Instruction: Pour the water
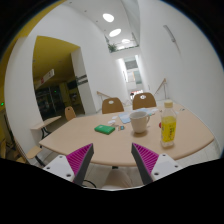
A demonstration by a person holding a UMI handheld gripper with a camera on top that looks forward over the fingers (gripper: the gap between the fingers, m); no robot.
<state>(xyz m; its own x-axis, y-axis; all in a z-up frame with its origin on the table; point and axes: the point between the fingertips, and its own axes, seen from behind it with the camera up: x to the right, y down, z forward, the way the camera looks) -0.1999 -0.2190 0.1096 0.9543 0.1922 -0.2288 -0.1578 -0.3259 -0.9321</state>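
Observation:
A round light wooden table [110, 143] stands ahead of me. On it a white mug [139, 121] stands beyond my right finger, with a clear bottle of yellow liquid with a white cap [168, 125] to its right. A small green block [104, 128] lies to the left of the mug. My gripper [113, 160] is open and empty, held back from the table's near edge; its two fingers with magenta pads [146, 158] stand wide apart with nothing between them.
Two wooden chairs [143, 100] stand at the table's far side and another chair [70, 112] stands at the left. A yellow wall [50, 55] with a doorway is at the left, a white corridor with ceiling lights behind.

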